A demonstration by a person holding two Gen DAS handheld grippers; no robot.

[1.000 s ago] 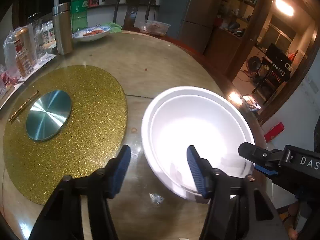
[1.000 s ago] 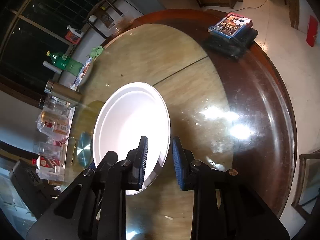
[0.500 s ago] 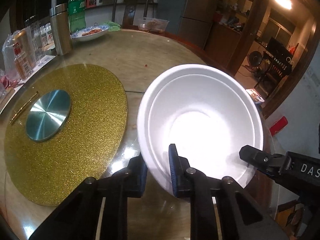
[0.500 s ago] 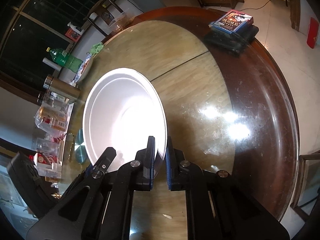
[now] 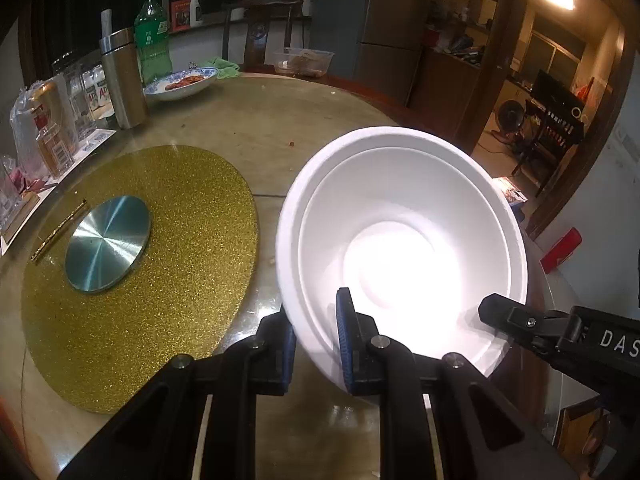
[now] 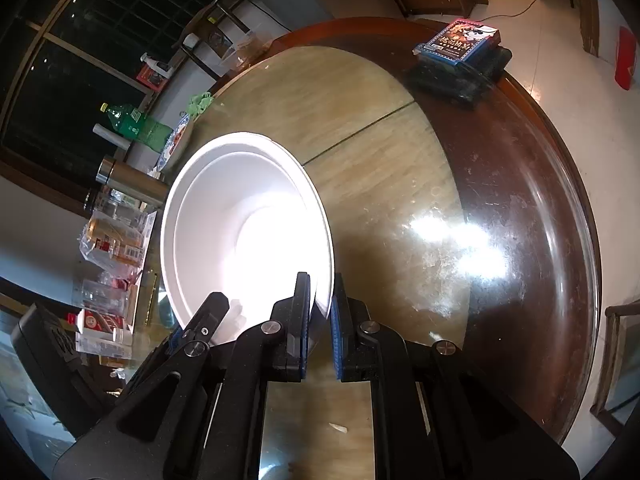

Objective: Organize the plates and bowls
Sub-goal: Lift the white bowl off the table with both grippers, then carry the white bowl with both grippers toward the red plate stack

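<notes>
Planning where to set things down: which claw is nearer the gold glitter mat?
Left. The left claw, clamped on the white bowl, sits beside the gold glitter mat; the right claw grips the bowl's opposite rim.

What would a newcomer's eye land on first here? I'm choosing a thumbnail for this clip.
First, the glaring white bowl, tilted up off the table, with the left gripper and the right gripper each shut on its rim. Next, the glittery gold mat to the bowl's left in the left wrist view, bearing a shiny metal disc. In the right wrist view, a boxed stack sits at the table's far edge.
</notes>
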